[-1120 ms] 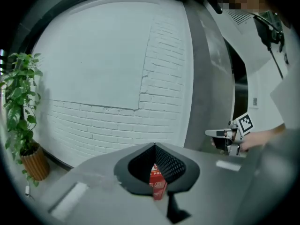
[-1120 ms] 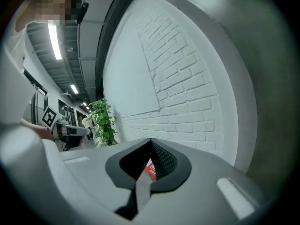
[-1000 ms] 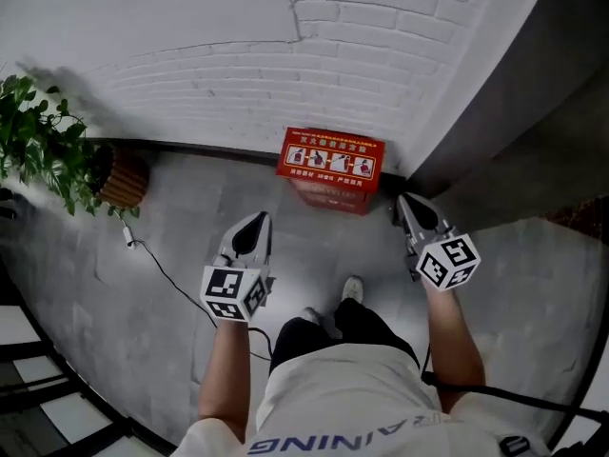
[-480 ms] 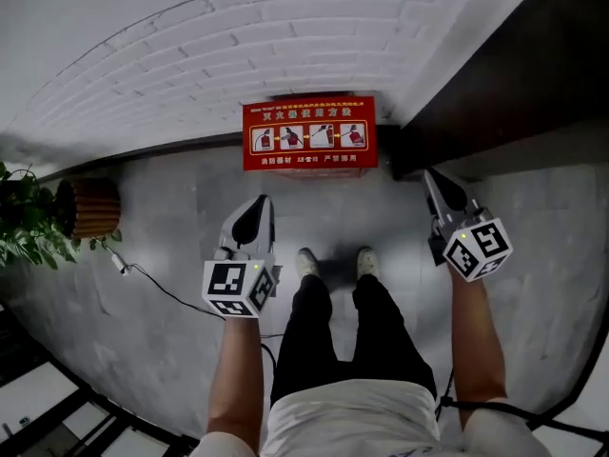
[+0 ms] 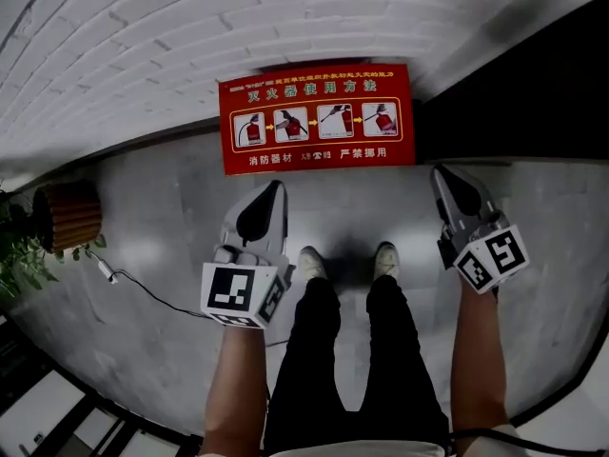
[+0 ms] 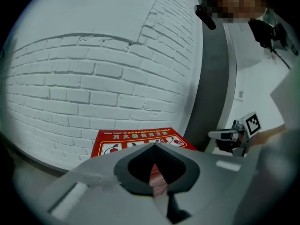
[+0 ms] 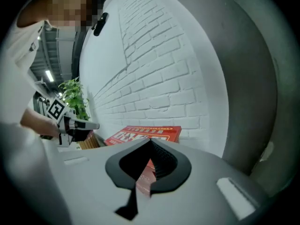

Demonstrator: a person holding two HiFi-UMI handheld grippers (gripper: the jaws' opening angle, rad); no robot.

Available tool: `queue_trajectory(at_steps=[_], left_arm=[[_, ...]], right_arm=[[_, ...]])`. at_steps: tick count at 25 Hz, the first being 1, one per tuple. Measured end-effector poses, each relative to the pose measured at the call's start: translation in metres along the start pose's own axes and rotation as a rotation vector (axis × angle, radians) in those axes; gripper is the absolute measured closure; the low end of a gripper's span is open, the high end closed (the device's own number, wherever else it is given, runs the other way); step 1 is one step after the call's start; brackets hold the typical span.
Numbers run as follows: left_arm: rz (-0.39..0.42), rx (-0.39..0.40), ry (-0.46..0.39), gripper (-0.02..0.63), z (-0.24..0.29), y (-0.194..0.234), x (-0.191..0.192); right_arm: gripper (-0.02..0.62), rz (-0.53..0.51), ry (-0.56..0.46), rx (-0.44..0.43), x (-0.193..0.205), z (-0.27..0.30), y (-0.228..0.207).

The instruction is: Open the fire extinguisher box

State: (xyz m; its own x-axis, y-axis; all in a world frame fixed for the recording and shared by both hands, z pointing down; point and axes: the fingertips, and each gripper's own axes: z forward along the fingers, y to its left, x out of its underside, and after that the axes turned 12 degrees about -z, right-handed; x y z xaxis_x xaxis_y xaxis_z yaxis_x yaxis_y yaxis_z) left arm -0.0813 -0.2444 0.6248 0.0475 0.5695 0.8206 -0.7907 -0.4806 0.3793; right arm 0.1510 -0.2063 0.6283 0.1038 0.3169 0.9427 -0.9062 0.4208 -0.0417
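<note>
The red fire extinguisher box (image 5: 317,117) sits shut at 12 o'clock by the brick wall (image 5: 238,27), and the left gripper (image 5: 279,188) at its 7 o'clock and the right gripper (image 5: 440,172) at its 4 o'clock, both with jaws pressed together and empty, do not touch it, so all the opening is left.

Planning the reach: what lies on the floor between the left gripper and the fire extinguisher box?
Nothing. In the head view, only bare grey floor separates the left gripper from the red fire extinguisher box.
</note>
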Motion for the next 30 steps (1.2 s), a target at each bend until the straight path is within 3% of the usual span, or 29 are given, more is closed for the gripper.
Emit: queue_trajectory(at_steps=[10, 12, 15, 25, 30], left_arm=[[-0.057, -0.021, -0.013, 0.600, 0.019, 0.017, 0.047], [-0.071, -0.049, -0.006, 0.600, 0.020, 0.024, 0.052], [-0.079, -0.054, -0.005, 0.600, 0.022, 0.024, 0.052], [-0.098, -0.035, -0.028, 0.600, 0.020, 0.016, 0.042], [-0.063, -0.028, -0.065, 0.600, 0.021, 0.011, 0.025]], right_arm=[[0.581, -0.094, 0.116, -0.038, 0.071, 0.027, 0.002], [0.509, -0.092, 0.128, -0.045, 0.077, 0.033, 0.003], [0.472, -0.089, 0.128, -0.044, 0.078, 0.038, 0.002], [0.506, -0.065, 0.136, -0.040, 0.076, 0.041, 0.003], [0.505, -0.064, 0.105, -0.016, 0.060, 0.036, 0.004]])
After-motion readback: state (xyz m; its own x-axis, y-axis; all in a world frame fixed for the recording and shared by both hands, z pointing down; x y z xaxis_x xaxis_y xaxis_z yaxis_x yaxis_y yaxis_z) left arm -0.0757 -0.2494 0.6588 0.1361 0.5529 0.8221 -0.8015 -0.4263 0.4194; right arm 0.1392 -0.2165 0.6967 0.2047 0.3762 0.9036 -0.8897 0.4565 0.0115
